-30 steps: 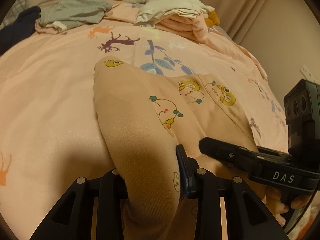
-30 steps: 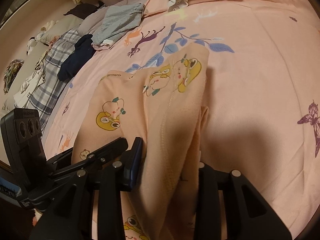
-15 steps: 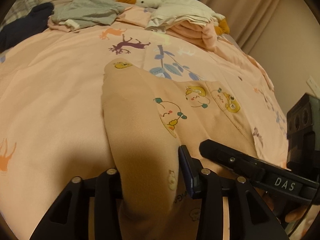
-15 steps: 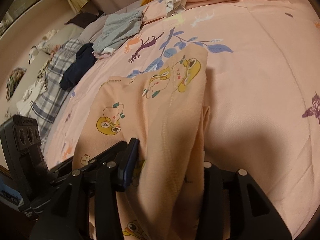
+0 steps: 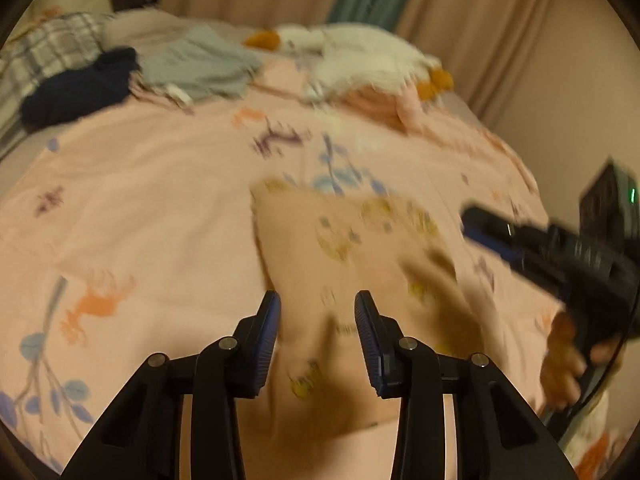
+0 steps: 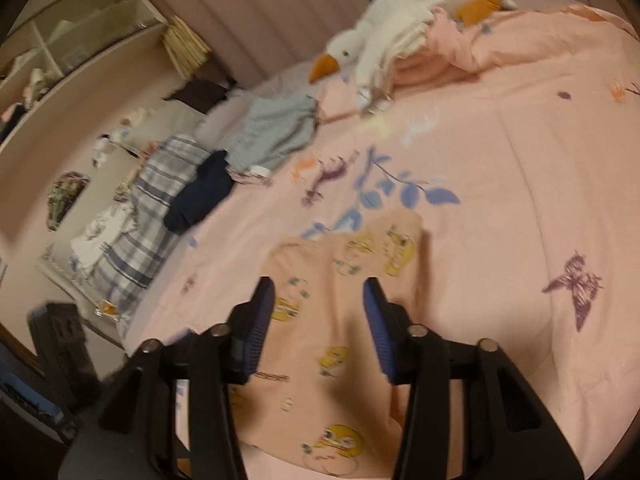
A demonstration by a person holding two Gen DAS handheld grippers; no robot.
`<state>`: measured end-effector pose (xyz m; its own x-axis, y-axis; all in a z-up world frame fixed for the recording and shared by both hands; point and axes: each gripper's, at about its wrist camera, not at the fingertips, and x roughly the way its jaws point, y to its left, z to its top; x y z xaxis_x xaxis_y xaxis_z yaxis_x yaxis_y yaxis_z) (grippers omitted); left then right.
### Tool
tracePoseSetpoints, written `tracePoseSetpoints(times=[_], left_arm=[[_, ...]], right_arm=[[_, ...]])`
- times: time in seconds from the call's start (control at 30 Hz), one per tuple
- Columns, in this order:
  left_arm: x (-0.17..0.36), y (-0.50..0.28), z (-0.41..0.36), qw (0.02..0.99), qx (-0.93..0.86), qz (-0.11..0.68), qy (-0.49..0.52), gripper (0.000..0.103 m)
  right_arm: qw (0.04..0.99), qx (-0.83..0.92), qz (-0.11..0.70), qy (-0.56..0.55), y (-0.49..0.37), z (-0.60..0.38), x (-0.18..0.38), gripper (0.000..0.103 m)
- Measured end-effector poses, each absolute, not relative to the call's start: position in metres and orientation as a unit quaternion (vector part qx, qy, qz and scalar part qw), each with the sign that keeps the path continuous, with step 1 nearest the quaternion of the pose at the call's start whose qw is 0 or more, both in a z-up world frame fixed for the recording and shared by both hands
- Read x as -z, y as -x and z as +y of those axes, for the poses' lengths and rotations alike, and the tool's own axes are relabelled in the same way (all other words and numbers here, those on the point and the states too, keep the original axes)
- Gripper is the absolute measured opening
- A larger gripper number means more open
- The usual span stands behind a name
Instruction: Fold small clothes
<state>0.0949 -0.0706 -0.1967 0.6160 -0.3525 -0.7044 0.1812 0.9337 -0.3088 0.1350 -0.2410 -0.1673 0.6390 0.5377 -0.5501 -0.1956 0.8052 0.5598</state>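
A small peach garment with yellow cartoon prints lies folded on the pink bedspread. It also shows in the right wrist view. My left gripper is open and empty, raised just above the garment's near part. My right gripper is open and empty too, above the garment. The right gripper also shows at the right edge of the left wrist view, lifted off the cloth. Both views are motion-blurred.
A grey garment, a navy garment and a plaid cloth lie at the bed's far left. A white goose plush rests on bunched pink bedding. Shelves stand left of the bed.
Both grippers opened and let go of the peach garment, which dropped flat on the bed. Both grippers have lifted and pulled back from it.
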Motion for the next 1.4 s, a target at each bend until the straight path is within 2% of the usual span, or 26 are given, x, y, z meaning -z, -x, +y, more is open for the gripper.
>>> tracePoseSetpoints(times=[0.03,0.07,0.23,0.3,0.43,0.53,0.6,0.7,0.8,0.83,0.93,1.13,1.27,1.3,1.4], left_arm=[[0.204,-0.098,-0.075,0.888,0.154,0.421,0.098,0.037],[0.212,-0.102,-0.08,0.883,0.152,0.435,0.092,0.037],[0.245,-0.113,-0.097,0.869,0.111,0.482,0.036,0.037],[0.245,-0.11,-0.097,0.871,0.105,0.478,0.033,0.037],[0.246,-0.112,-0.1,0.873,0.1,0.477,0.011,0.042],[0.241,-0.111,-0.088,0.87,0.1,0.482,0.038,0.046],[0.227,-0.108,-0.076,0.87,0.103,0.477,0.077,0.044],[0.198,-0.094,-0.074,0.9,0.138,0.405,0.081,0.044],[0.185,-0.093,-0.085,0.933,0.142,0.325,0.055,0.044],[0.19,-0.102,-0.088,0.931,0.143,0.331,0.052,0.044],[0.227,-0.15,-0.095,0.887,0.12,0.438,0.08,0.043],[0.229,-0.163,-0.099,0.892,0.101,0.439,0.046,0.045],[0.228,-0.154,-0.069,0.883,0.097,0.439,0.138,0.045],[0.227,-0.149,-0.065,0.883,0.09,0.437,0.146,0.045],[0.231,-0.141,-0.062,0.891,0.055,0.439,0.096,0.046]], right_arm=[[0.87,-0.217,0.375,-0.234,-0.138,-0.239,0.17,0.02],[0.863,-0.226,0.386,-0.235,-0.142,-0.234,0.176,0.017],[0.85,-0.19,0.452,-0.192,-0.158,-0.214,0.212,0.015],[0.832,-0.147,0.5,-0.188,-0.168,-0.218,0.242,0.0],[0.807,-0.165,0.5,-0.267,-0.168,-0.238,0.251,0.0],[0.815,-0.146,0.501,-0.251,-0.158,-0.236,0.239,0.0],[0.832,-0.153,0.487,-0.219,-0.144,-0.226,0.218,0.01],[0.856,-0.192,0.453,-0.161,-0.12,-0.212,0.189,0.011],[0.859,-0.184,0.461,-0.126,-0.111,-0.207,0.192,0.011],[0.852,-0.177,0.474,-0.131,-0.113,-0.21,0.203,0.011],[0.835,-0.156,0.507,-0.147,-0.117,-0.222,0.232,0.0],[0.847,-0.151,0.504,-0.074,-0.097,-0.222,0.229,0.0],[0.842,-0.202,0.492,-0.093,-0.078,-0.231,0.221,0.011],[0.84,-0.221,0.486,-0.098,-0.074,-0.23,0.218,0.011],[0.836,-0.254,0.484,-0.046,-0.059,-0.212,0.225,0.01]])
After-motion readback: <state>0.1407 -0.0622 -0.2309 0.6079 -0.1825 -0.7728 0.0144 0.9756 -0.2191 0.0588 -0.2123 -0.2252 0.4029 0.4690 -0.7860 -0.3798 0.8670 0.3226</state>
